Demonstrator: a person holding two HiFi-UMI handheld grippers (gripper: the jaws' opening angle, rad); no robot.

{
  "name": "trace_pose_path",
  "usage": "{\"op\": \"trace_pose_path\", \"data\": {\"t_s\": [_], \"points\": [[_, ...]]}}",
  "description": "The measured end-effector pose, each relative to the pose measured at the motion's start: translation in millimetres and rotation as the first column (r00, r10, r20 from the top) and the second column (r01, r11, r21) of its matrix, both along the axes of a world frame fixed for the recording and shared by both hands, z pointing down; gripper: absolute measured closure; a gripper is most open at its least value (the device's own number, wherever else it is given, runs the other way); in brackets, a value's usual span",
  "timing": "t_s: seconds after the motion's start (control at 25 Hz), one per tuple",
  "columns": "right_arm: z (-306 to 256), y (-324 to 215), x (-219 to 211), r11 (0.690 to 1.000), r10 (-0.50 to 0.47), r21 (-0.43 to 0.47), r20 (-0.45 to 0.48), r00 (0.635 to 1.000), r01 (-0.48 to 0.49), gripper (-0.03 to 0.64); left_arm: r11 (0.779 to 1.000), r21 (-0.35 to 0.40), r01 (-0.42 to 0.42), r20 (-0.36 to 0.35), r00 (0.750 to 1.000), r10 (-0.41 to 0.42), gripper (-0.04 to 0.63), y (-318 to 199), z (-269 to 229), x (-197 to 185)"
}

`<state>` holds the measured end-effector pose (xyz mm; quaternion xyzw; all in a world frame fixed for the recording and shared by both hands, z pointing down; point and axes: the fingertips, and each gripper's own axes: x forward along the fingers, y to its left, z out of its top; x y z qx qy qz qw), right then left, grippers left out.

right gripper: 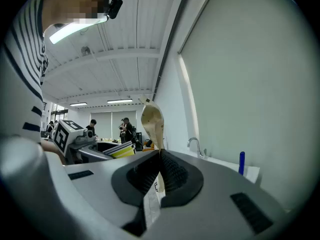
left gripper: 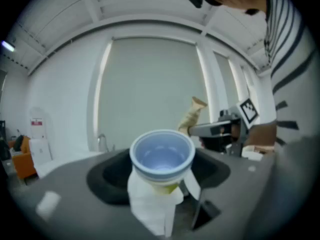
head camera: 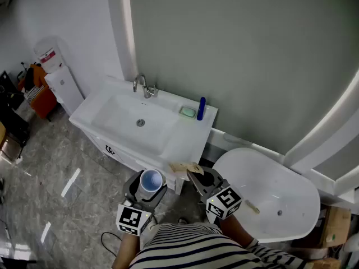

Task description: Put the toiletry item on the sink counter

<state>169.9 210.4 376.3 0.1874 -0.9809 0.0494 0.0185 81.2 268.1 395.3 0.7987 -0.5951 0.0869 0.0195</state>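
Carrying step: left claw [head camera: 148, 188] clamped round blue cup [head camera: 151, 179], right claw [head camera: 197, 176] closed on tan packet [head camera: 186, 167], both short of sink table [head camera: 188, 142]; next, reaching forward, lowering onto bare rim

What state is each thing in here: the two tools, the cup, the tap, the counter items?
Left hand-held gripper: shut on the blue cup.
Blue cup: upright, empty.
Right hand-held gripper: shut on a thin tan packet.
Faucet: no water running.
Blue tube: standing upright on the sink counter.
Green soap: lying beside the tube.
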Motion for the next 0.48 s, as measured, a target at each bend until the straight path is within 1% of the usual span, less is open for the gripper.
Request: {"op": "trace_pose_path", "data": {"t_s": [0.32, 0.48], "points": [[2.2, -1.5, 0.5, 1.0, -0.008, -0.008, 0.004, 1.0, 0.008, 0.609, 1.0, -0.008, -0.003, -0.007, 1.0, 0.003, 0.23, -0.4, 2.3, 2.2], [-3.7, -0.6, 0.2, 0.999, -0.035, -0.012, 0.05, 0.998, 0.036, 0.608, 1.0, -0.007, 0.002, -0.003, 1.0, -0.002, 0.23, -0.4, 2.1, 3.2]]}}
